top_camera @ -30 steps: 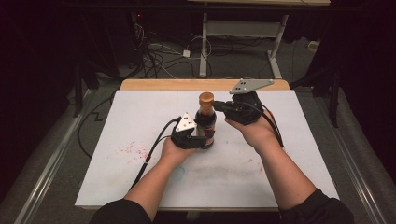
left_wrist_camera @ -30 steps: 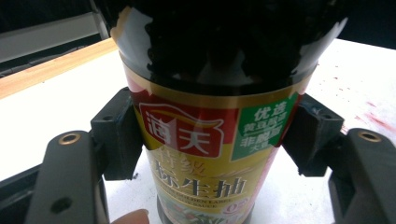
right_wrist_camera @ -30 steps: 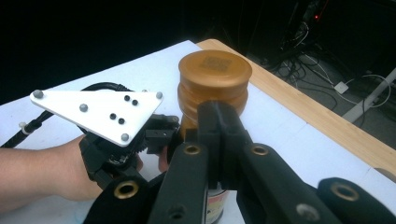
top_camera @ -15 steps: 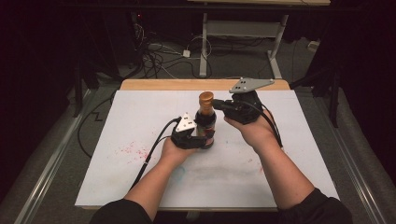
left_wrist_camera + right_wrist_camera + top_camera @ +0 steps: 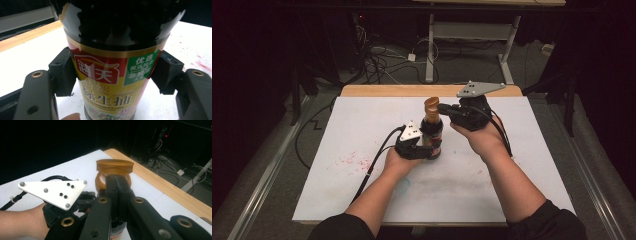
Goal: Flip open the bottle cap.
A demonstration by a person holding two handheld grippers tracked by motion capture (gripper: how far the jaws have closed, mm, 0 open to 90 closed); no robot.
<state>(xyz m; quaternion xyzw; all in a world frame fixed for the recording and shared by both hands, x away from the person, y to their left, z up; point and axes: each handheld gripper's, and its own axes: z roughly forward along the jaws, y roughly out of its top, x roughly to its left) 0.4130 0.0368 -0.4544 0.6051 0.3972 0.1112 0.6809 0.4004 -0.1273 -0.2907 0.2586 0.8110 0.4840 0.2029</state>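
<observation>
High view: a dark glass sauce bottle (image 5: 432, 136) with a red and gold label and an amber plastic cap (image 5: 431, 105) stands upright near the middle of the white sheet (image 5: 362, 125) that covers the wooden table (image 5: 377, 90). The left gripper (image 5: 424, 149) sits at the bottle's lower body, jaws one on each side of the label and clamped on it. The right gripper (image 5: 443, 108) comes in level from the right, its jaw tips at the cap. Its grey three-cornered plate (image 5: 480, 89) rides on top. Red specks (image 5: 352, 160) mark the sheet to the left of the left forearm. Loose cables (image 5: 382, 55) lie on the floor beyond the table.

Left gripper view: the bottle (image 5: 112, 62) fills the space between the two black jaws. Both pads (image 5: 63, 72) press against the label, so the grip is firm on the bottle. The bottle's base rests on the white sheet (image 5: 25, 65).

Right gripper view: the two black jaws are closed flat against each other, nothing between them. Their tips (image 5: 116, 180) lie at the neck just under the amber cap (image 5: 114, 166); whether they touch it cannot be told. The left gripper's white three-cornered plate (image 5: 53, 192) and the left hand (image 5: 22, 222) show lower left, beside the bottle.
</observation>
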